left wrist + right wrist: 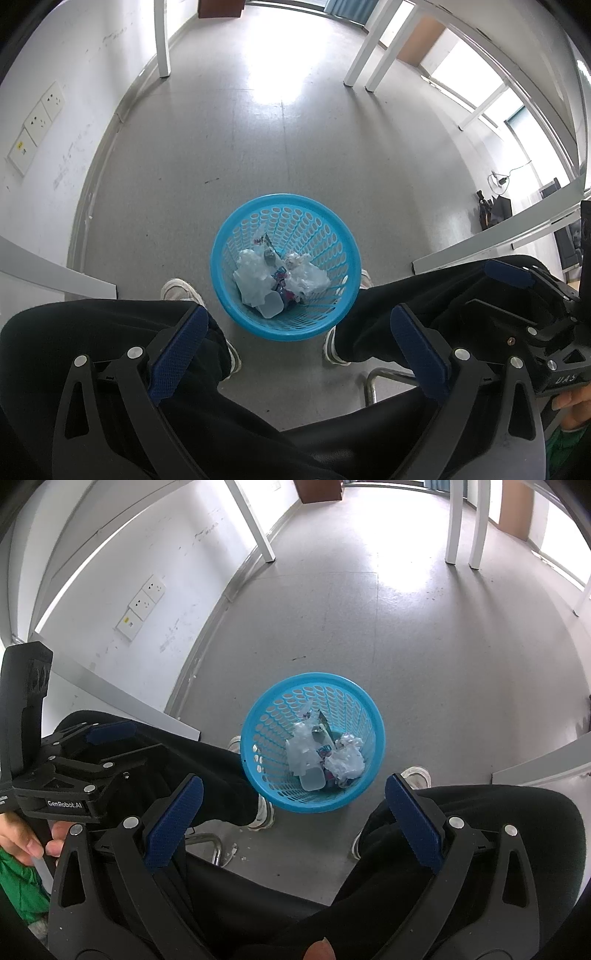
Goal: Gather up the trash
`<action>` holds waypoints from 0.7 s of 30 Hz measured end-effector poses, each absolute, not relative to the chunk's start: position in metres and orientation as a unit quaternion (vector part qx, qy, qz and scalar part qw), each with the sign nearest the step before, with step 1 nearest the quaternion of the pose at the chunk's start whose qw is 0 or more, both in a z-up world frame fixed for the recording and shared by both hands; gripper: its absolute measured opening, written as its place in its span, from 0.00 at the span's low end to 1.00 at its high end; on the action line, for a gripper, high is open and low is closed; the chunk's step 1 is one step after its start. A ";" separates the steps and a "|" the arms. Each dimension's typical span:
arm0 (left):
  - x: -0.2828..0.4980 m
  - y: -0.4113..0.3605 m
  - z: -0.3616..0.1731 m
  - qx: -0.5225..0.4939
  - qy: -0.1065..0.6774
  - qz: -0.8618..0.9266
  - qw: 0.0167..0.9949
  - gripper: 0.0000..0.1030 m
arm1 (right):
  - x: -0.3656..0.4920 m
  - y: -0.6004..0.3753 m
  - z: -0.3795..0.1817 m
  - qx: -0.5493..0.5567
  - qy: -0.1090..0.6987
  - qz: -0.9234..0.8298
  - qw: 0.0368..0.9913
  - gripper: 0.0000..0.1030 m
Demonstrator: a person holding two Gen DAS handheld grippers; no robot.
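Speckled grey floor (258, 147) with window glare, white wall (55, 122) with sockets, blue basket (286, 328) of crumpled trash (255, 277) between the seated person's shoes (white), left gripper (295, 350) and right gripper (291, 819) both spread, empty.

Left claw (299, 343) spread wide, empty, above blue basket (236, 295) holding trash (255, 275).

My left gripper (299, 354) with matt black plastic arms and rough blue pads (177, 354), perforated glossy blue plastic basket (332, 221), crumpled translucent plastic wrap (255, 277) inside, speckled grey floor (258, 129) with sheen, my matt black cloth trousers (92, 332)
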State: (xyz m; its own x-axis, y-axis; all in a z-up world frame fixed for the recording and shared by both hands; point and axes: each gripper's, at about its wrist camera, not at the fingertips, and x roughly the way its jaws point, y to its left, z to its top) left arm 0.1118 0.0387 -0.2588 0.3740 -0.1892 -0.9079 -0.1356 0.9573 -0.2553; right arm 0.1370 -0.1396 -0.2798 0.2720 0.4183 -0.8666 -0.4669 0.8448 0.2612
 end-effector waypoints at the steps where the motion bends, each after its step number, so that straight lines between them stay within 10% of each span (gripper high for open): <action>1: 0.111 0.039 -0.260 -0.145 0.560 -0.016 0.816 0.94 | 0.137 -0.140 -0.280 -0.023 0.536 0.278 0.797 0.92; 21: 0.112 0.036 -0.260 -0.143 0.563 -0.014 0.814 0.94 | 0.138 -0.142 -0.281 -0.011 0.542 0.279 0.793 0.92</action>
State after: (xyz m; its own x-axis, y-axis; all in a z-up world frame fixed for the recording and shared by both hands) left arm 0.1118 0.0363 -0.2599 0.3649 -0.1848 -0.9125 -0.1380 0.9585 -0.2493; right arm 0.1379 -0.1419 -0.2809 0.2568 0.4303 -0.8654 -0.4537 0.8443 0.2851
